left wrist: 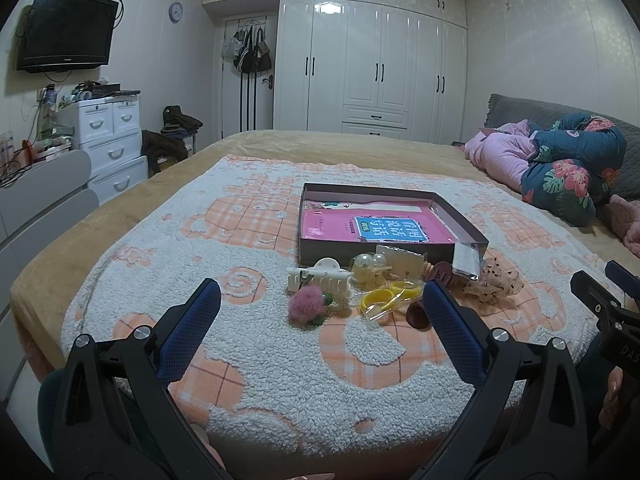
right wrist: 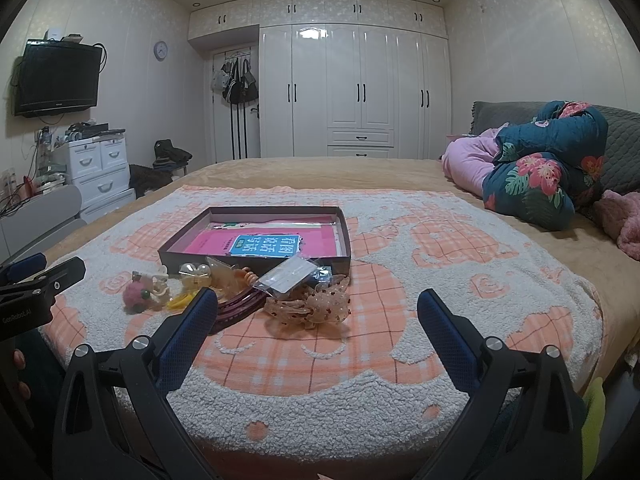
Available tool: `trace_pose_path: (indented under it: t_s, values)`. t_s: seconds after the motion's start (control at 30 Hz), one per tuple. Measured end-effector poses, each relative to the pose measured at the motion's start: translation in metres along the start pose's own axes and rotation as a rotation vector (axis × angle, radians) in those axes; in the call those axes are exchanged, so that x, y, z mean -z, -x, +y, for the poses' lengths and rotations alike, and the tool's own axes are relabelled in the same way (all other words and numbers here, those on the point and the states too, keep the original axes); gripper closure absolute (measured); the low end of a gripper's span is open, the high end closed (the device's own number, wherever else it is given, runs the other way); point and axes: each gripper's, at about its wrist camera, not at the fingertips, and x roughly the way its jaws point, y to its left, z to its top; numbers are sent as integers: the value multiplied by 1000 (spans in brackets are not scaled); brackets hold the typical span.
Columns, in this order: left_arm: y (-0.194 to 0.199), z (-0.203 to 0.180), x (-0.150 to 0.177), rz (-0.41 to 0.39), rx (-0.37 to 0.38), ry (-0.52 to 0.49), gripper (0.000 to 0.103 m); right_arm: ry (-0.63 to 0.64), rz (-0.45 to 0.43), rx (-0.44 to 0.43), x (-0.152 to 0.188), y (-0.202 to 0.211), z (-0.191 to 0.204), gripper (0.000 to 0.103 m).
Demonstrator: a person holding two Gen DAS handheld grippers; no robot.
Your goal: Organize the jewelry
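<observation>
Just before shallow box (left wrist: pixel 468 222), jewelry pile (left wrist: pixel 372 284) lies untouched on blanket. My left gripper (left wrist: pixel 320 304) and right gripper (right wrist: pixel 318 308) both wide open, empty. Sorting not begun; next, pick one piece, place into box.

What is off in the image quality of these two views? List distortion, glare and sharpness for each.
Left wrist view: strong fisheye bending, the wardrobe bows and corners go black; a ceiling light glares on one door; the left claw and hair accessories look sharp. Right wrist view: same curvature, similar glare on the wardrobe, dim even light, soft shadows, right claw sharp.
</observation>
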Motion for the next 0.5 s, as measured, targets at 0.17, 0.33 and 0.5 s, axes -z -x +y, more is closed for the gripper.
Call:
trace_pose_path:
  t_s: [0.17, 0.33, 0.5]
  values:
    - [0, 0, 0, 1, 0, 1, 10, -3, 0, 3, 0, 0, -1, 6]
    - [0, 3, 0, 0, 4, 3, 10, 0, 0, 3, 0, -1, -1, 6]
    - [-4, 12, -1, 3, -3, 20, 10, 7, 17, -9, -3, -9, -2, 6]
